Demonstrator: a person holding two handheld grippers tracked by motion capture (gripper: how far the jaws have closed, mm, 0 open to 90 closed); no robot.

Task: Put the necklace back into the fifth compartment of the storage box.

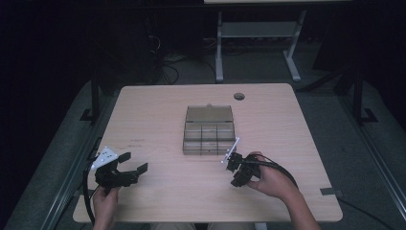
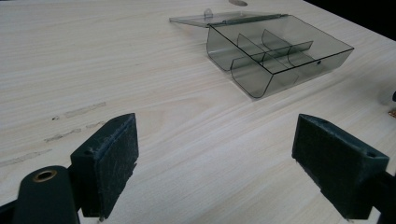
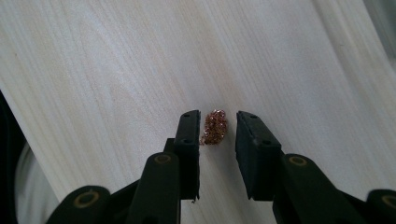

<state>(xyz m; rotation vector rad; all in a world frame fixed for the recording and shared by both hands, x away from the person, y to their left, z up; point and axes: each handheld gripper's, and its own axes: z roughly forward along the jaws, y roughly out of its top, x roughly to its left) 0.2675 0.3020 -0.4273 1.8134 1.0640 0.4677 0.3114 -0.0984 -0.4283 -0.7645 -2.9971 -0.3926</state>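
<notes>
Left gripper (image 1: pixel 130 163): lower left of the high view, held in a hand (image 1: pixel 105 201) at the table's near edge; jaws spread wide with bare tabletop between them, nothing gripped; grey three-cornered plate on top

Table (image 1: pixel 158 110): pale wood, round hole near its far edge in the upper middle of the high view

Box (image 1: pixel 208 136): smoky clear plastic, centre of the high view, lid (image 1: pixel 209 114) folded back flat on the far side, inner dividers forming small compartments; upper right in the left gripper view (image 2: pixel 280 56)

Right gripper (image 1: pixel 231 168): lower right of centre in the high view, just beside the box's near right corner, held in a hand (image 1: pixel 273 184), pointing down at the table

Copper-coloured tangle (image 3: pixel 214 127): centre of the right gripper view, lying on the table between the right gripper's narrowed jaws; left pad touching or nearly so, right pad a little apart, not yet clamped
</notes>
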